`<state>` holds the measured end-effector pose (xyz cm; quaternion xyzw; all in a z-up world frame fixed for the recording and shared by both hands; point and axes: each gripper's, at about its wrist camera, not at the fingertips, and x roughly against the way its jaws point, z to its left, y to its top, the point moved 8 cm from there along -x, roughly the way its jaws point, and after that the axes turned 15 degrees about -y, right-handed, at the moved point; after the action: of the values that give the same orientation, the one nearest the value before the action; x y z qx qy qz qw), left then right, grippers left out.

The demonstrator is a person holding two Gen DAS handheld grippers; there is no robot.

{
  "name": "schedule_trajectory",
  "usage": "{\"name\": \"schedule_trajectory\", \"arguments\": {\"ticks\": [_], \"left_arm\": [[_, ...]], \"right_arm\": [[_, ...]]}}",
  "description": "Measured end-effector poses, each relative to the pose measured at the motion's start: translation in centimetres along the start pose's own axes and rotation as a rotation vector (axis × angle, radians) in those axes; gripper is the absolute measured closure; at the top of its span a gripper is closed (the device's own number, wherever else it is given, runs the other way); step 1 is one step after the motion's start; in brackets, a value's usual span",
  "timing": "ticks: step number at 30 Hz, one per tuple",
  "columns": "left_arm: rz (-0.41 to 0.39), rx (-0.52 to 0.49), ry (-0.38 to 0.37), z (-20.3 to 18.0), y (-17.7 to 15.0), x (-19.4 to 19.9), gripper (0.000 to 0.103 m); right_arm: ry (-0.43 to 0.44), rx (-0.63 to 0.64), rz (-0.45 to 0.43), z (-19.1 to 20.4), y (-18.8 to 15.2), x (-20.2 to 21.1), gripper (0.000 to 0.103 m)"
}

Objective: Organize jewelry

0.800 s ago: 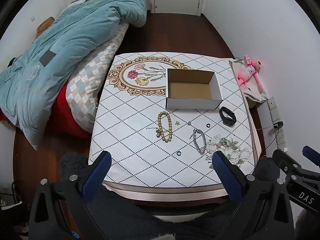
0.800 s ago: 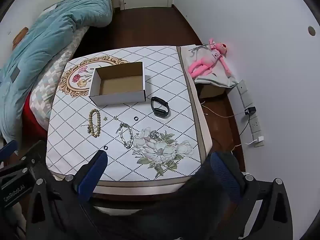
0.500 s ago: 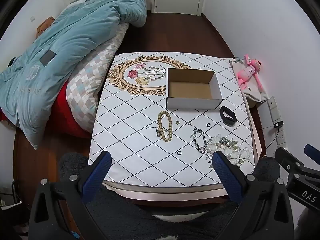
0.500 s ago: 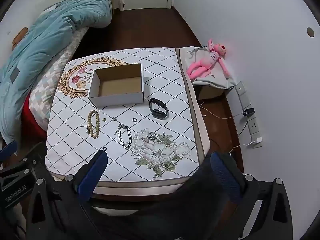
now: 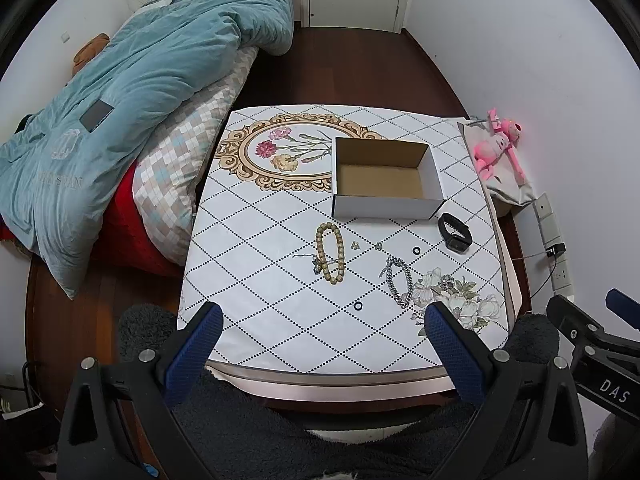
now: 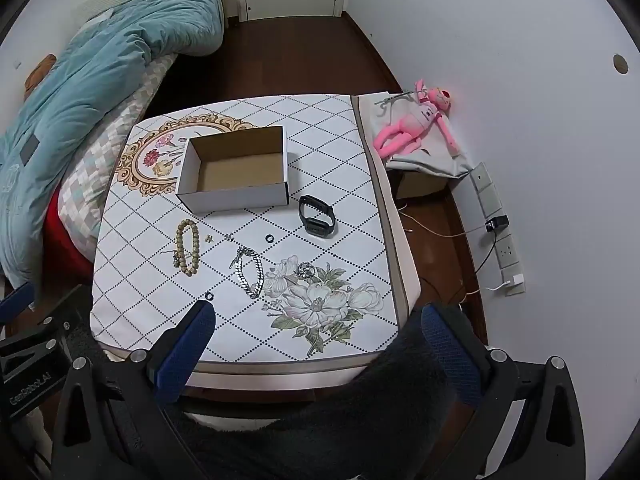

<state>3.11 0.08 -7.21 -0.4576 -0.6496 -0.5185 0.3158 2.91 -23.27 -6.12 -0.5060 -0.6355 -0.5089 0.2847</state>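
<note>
An open cardboard box (image 5: 384, 179) (image 6: 236, 172) stands empty on the patterned table (image 5: 256, 280) (image 6: 352, 184). In front of it lie a wooden bead bracelet (image 5: 330, 252) (image 6: 188, 246), a silver chain bracelet (image 5: 400, 282) (image 6: 250, 274), a black watch band (image 5: 454, 233) (image 6: 317, 220), two small black rings (image 5: 417, 250) (image 5: 358, 306) (image 6: 269, 238) (image 6: 208, 296), tiny earrings (image 5: 355, 245) (image 6: 228, 237) and a small silver piece on the flower print (image 6: 306, 270). My left gripper (image 5: 322, 322) hangs open above the table's near edge. My right gripper (image 6: 316, 322) is open too, nothing between its fingers.
A bed with a teal quilt (image 5: 120, 120) and checked pillow (image 5: 180, 168) lies left of the table. A pink plush toy (image 6: 416, 124) rests on a bag at the right, by wall sockets with cables (image 6: 496, 224). Dark fuzzy fabric (image 5: 304, 432) fills the foreground.
The right wrist view has drifted slightly, so the table and box sit a little further right and lower in it. The left view is nearly unchanged. Both grippers stay open.
</note>
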Motion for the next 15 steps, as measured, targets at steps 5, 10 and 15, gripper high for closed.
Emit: {"name": "schedule_trajectory", "arguments": {"ticks": [5, 10, 15], "left_arm": [[-0.002, 0.000, -0.002, -0.02, 0.08, 0.19, 0.000], [-0.002, 0.000, -0.002, -0.03, 0.02, 0.18, 0.000], [-0.004, 0.000, -0.001, -0.29, 0.02, 0.42, 0.000]], "right_arm": [[-0.002, -0.001, 0.000, -0.05, 0.11, -0.09, 0.000], [-0.002, -0.002, -0.001, -0.18, 0.16, -0.09, 0.000], [-0.002, 0.000, -0.002, -0.20, 0.16, -0.03, 0.000]]}}
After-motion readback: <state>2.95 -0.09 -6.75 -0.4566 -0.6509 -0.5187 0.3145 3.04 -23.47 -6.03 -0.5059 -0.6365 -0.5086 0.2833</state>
